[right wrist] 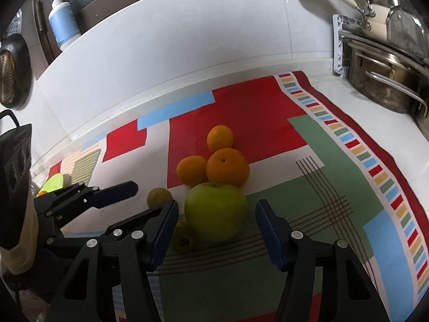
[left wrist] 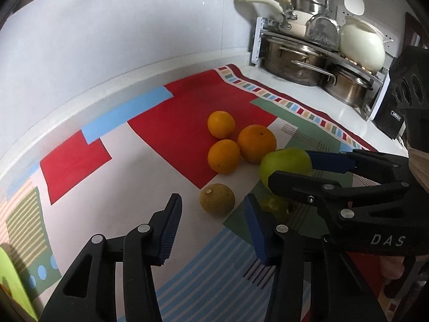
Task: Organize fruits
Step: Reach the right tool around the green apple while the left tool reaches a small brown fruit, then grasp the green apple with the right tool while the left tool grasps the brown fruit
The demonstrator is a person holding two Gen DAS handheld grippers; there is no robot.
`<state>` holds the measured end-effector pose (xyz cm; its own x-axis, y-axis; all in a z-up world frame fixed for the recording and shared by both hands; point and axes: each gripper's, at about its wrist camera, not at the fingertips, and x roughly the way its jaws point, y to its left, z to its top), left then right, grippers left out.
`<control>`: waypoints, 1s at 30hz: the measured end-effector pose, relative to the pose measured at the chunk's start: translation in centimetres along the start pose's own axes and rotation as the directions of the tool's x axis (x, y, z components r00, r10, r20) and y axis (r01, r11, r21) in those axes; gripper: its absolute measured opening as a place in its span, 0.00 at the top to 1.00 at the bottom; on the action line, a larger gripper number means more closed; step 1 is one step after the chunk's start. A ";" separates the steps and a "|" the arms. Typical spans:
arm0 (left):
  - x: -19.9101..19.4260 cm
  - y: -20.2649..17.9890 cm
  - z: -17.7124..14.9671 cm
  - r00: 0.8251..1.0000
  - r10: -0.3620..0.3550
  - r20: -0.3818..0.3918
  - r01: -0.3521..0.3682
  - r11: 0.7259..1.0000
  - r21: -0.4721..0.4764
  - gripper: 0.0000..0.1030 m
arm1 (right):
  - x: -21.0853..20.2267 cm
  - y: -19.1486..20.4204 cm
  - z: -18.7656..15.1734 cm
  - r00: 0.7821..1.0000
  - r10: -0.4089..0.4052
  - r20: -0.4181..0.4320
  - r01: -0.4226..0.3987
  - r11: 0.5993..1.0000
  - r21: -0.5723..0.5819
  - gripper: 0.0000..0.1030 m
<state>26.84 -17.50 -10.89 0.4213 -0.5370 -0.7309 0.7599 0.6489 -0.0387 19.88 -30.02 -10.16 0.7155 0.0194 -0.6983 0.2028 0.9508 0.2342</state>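
Your green apple (right wrist: 215,212), smooth and the biggest fruit, sits at centre frame in the right wrist view, three oranges (right wrist: 227,167) just behind it. Your right hand-held gripper (right wrist: 217,232) straddles it, pads spread, not pressing. Your left hand-held gripper (left wrist: 211,230) is spread too, empty, near a small brownish fruit (left wrist: 216,200).

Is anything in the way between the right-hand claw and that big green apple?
Nothing visible blocks it. The green apple sits straight ahead of the right gripper, between its open fingers, not yet pressed. A small greenish fruit lies beside the apple, close to the left-side finger.
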 end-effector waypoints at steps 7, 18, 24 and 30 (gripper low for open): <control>1.1 0.1 0.2 0.999 -0.021 -0.039 0.020 1.000 -0.021 0.71 | 0.9 -0.6 0.1 0.999 0.037 -0.029 -0.036 0.999 0.029 0.51; -1.2 0.0 -0.1 0.999 0.042 -0.008 -0.042 0.996 -0.076 0.71 | -0.5 -0.1 0.0 1.000 0.008 -0.003 -0.008 1.000 -0.007 0.51; -4.2 -0.2 0.1 0.996 0.078 0.043 -0.073 0.991 -0.115 0.71 | -2.2 0.6 0.4 0.999 0.012 0.033 -0.011 0.999 -0.031 0.51; -7.3 -0.6 -0.2 0.989 0.122 0.083 -0.109 0.984 -0.141 0.71 | -4.4 1.9 0.3 0.998 0.026 0.065 -0.022 0.997 -0.070 0.51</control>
<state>23.21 -13.88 -5.67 0.5501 -0.4969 -0.6712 0.6317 0.7733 -0.0547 17.33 -28.40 -6.42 0.7627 0.0242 -0.6463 0.1397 0.9696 0.2011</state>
